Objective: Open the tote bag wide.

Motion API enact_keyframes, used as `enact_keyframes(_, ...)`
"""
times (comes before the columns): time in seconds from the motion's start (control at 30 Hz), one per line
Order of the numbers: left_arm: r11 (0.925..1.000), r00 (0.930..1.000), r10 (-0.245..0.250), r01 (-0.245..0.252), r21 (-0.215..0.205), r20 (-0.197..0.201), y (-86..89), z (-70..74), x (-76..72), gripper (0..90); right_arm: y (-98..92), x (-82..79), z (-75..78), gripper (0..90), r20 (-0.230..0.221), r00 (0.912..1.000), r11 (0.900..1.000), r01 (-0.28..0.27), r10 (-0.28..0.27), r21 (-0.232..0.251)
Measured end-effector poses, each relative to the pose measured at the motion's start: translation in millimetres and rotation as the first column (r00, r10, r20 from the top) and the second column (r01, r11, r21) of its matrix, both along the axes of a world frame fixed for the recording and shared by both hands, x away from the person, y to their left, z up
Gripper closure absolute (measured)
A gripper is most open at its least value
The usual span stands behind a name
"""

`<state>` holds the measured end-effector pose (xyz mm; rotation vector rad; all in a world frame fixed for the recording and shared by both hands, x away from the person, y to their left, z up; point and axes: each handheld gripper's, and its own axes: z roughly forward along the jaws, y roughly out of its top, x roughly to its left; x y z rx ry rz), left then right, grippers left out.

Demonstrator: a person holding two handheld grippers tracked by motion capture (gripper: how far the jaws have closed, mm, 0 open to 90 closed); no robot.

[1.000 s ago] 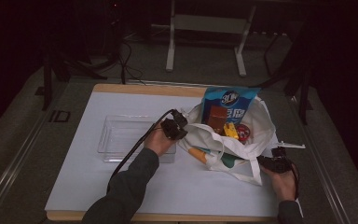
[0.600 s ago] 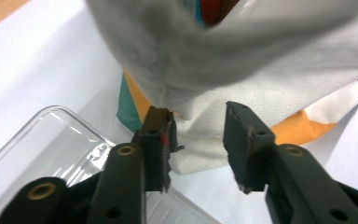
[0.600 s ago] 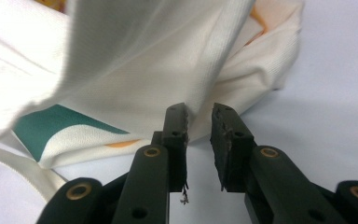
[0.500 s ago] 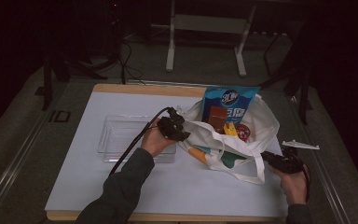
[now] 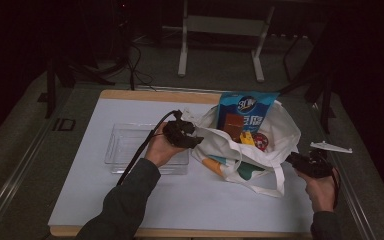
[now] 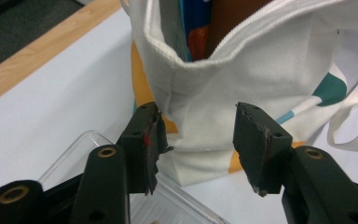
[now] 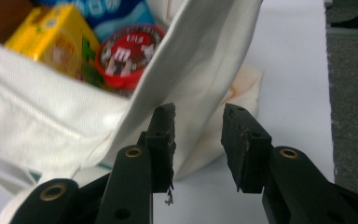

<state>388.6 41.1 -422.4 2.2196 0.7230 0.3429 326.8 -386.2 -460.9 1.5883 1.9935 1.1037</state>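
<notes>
A white tote bag [image 5: 230, 150] with coloured print lies on the white mat, mouth toward me. In it are a blue snack packet [image 5: 247, 107], a brown bar [image 5: 231, 125], a yellow box [image 7: 56, 39] and a red sweets tub [image 7: 128, 51]. My left gripper [image 5: 196, 141] is at the bag's left rim. Its jaws have just been opening and stand apart [image 6: 198, 140], the bag's cloth [image 6: 242, 70] just beyond them, untouched. My right gripper [image 5: 291, 159] is by the bag's right side. Its jaws have also just been opening [image 7: 198, 135], with nothing pressed between them.
A clear plastic tray [image 5: 125, 145] sits on the mat left of the bag, under my left hand, its rim [image 6: 70, 149] below the left jaw. The table's wooden edge [image 5: 145, 95] runs along the back. A metal stand [image 5: 220, 30] rises behind the table.
My right hand has moved right and farther up the picture, away from the bag's lower right corner. The left hand has shifted only slightly at the bag's left rim.
</notes>
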Motion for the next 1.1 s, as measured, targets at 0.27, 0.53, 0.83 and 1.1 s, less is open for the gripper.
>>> enact_keyframes(0.27, 0.9994, 0.9994, 0.034, -0.034, -0.009, 0.007, -2.1, -1.2, 8.5, 77.2, -3.9, 14.5, 0.1, 82.2, -0.004, 0.9998, 0.998, -0.020, 0.020, 0.058)
enact_keyframes(0.53, 0.9978, 0.9982, 0.051, -0.049, 0.045, -0.033, -11.7, -17.6, 18.6, 86.0, 1.8, 21.6, -11.5, 89.5, -0.034, 0.9994, 0.999, -0.007, 0.008, 0.041)
enact_keyframes(0.83, 0.9917, 0.9970, 0.064, -0.059, 0.114, -0.043, -18.0, -33.6, 25.2, 86.8, 7.3, 30.7, -30.0, 89.7, -0.091, 0.9957, 1.000, 0.019, -0.019, 0.007)
enact_keyframes(1.1, 0.9827, 0.9913, 0.121, -0.113, 0.147, -0.051, -18.2, -40.6, 29.8, 87.7, 11.6, 34.3, -46.5, 90.0, -0.148, 0.9882, 0.998, 0.031, -0.039, -0.055)
